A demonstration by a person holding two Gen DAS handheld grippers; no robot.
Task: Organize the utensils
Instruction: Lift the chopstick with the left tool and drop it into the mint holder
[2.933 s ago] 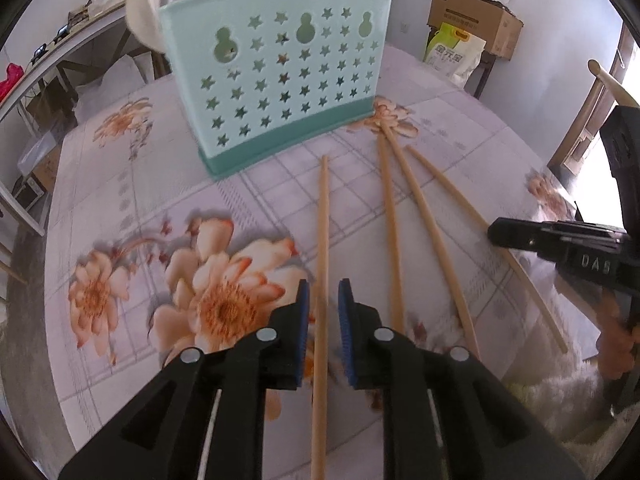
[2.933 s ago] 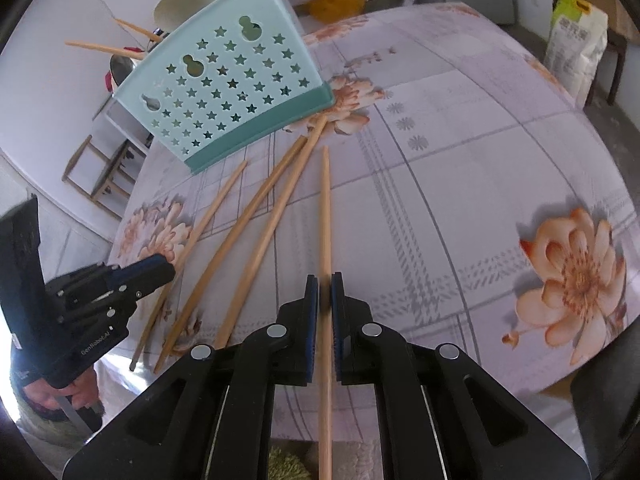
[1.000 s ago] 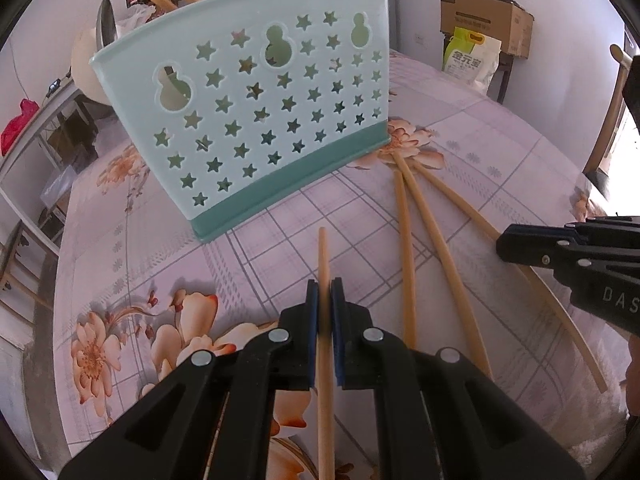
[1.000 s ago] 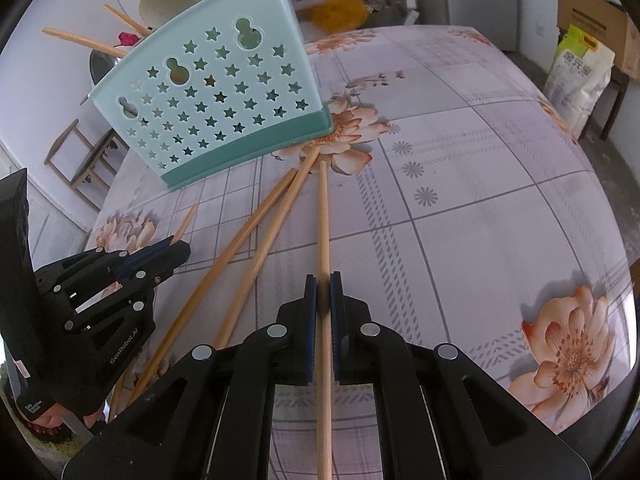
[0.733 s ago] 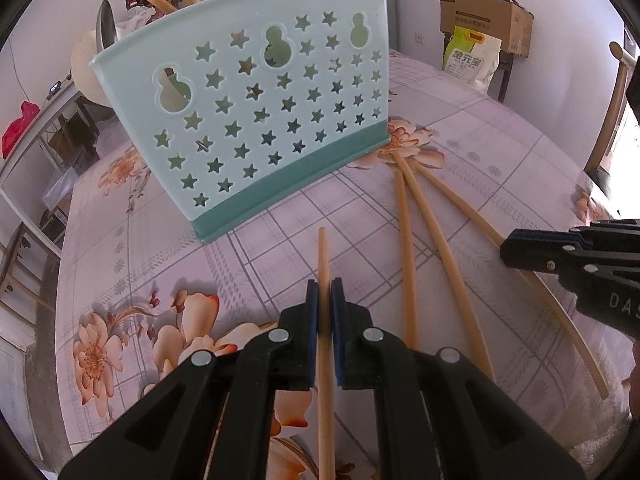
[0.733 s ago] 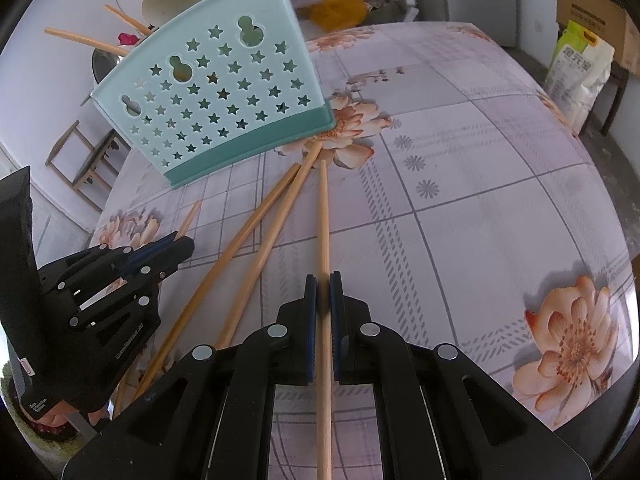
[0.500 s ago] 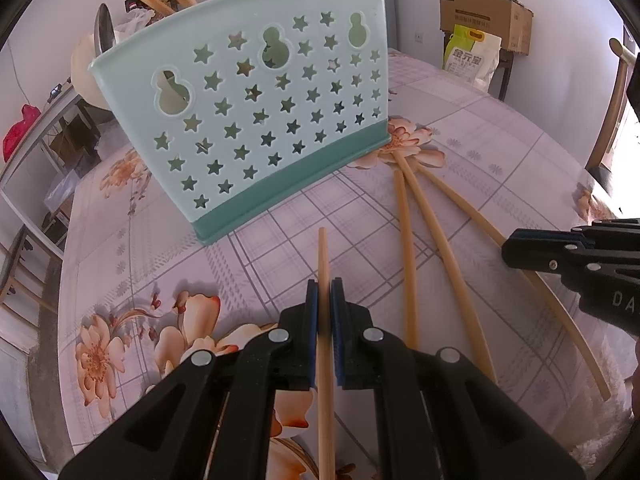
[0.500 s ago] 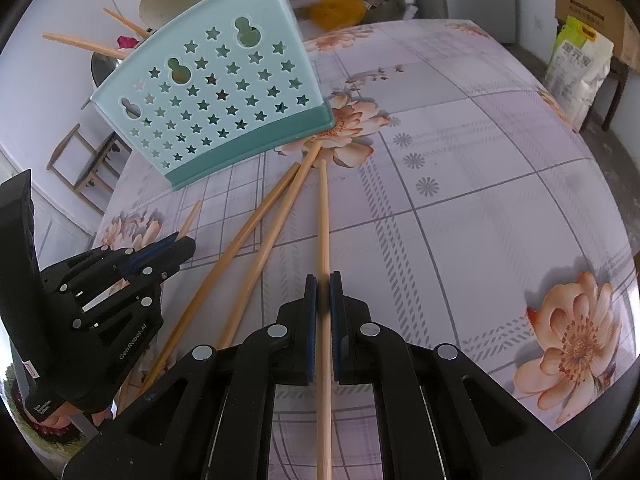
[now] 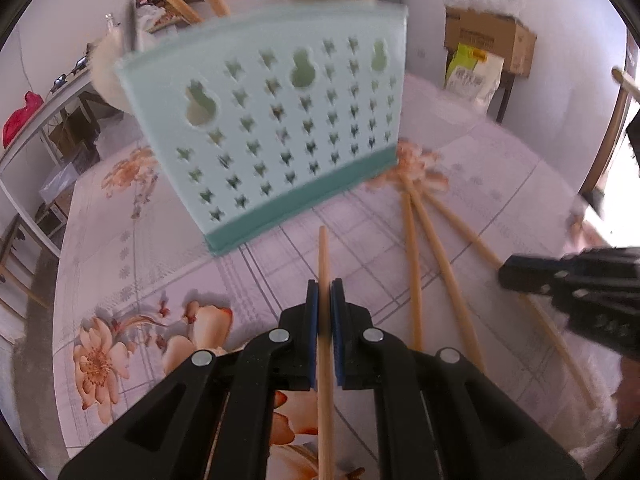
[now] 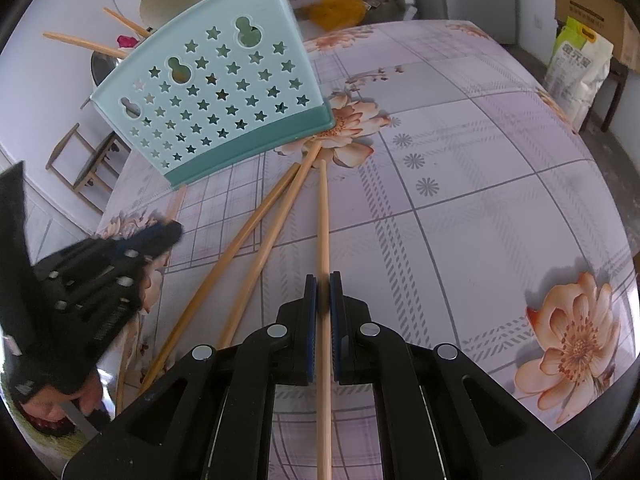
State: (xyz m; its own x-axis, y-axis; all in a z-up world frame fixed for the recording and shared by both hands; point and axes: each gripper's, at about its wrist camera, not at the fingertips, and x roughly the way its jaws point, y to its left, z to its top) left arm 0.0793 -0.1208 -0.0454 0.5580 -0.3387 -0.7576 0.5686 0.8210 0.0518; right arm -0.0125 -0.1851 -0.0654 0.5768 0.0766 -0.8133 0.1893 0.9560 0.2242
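We see the teal holder standing at the back left on the floral tablecloth. The left gripper clamps one chopstick, tip aimed at the holder's base (left view blurred). Two loose chopsticks lie between the grippers. The right gripper pinches another chopstick.
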